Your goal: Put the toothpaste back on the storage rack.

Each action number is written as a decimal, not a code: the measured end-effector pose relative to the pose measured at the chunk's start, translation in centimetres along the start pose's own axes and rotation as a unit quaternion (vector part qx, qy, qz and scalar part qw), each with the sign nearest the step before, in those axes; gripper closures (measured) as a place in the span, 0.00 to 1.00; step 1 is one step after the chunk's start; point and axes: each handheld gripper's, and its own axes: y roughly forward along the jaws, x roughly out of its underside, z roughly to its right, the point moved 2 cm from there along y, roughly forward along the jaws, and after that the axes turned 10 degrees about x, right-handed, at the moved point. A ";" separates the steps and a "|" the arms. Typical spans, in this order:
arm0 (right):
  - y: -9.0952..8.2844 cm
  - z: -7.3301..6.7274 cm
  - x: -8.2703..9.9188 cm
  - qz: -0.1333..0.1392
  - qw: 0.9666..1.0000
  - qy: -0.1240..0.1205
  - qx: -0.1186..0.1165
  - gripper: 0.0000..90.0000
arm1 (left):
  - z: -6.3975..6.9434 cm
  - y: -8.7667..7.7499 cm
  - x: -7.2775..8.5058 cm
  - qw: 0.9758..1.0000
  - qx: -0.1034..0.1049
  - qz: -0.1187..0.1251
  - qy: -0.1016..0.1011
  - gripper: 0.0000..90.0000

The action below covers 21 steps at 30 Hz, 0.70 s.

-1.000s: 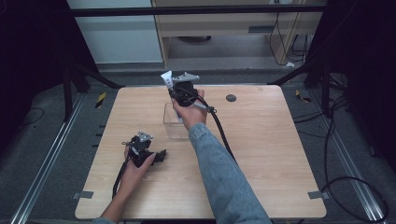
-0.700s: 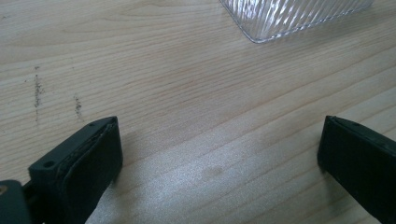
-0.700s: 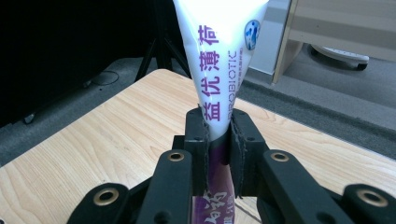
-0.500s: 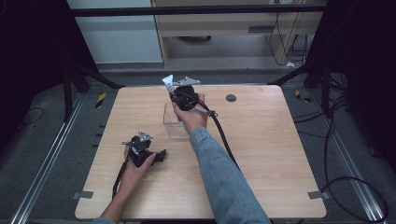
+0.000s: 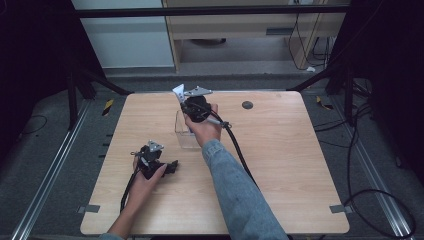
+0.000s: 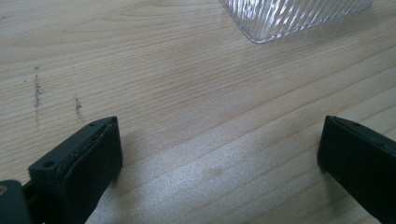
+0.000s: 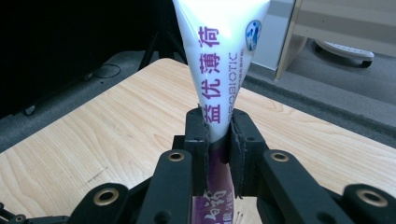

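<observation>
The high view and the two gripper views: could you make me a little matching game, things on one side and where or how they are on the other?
Things:
1. white tube
2. clear ribbed box
3. left gripper
4. small dark disc

Places or states:
A. open, low over bare wood
B. clamped in the right gripper
C. alone near the table's far edge
D. standing mid-table, under the right hand

Pairs: 1-B, 2-D, 3-A, 4-C

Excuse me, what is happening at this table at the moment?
A person works at a wooden table with a gripper in each hand. The right gripper has its fingers shut on a white and purple toothpaste tube, held above a clear ribbed plastic box. The left gripper rests low on the table nearby, its fingers open with nothing between them.
</observation>
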 end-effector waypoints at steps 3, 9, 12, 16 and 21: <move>0.0 -0.1 0.1 -0.002 1.000 -0.002 0.000 0.88 | 0.0 0.0 0.0 1.000 0.000 0.000 0.000 0.00; 0.1 -0.4 0.4 -0.004 1.000 -0.006 -0.001 0.88 | 0.0 0.0 0.0 1.000 0.000 0.000 0.000 0.00; 0.1 -0.4 0.6 -0.004 1.000 -0.008 -0.001 0.88 | 0.0 0.0 0.0 1.000 0.000 0.000 0.000 0.00; 0.0 -0.5 0.6 -0.004 1.000 -0.005 -0.002 0.88 | 0.0 0.0 0.0 1.000 0.001 0.000 0.001 0.00; -0.2 -0.3 0.5 -0.004 1.000 -0.005 -0.002 0.88 | 0.0 0.0 0.0 1.000 0.001 0.000 0.001 0.00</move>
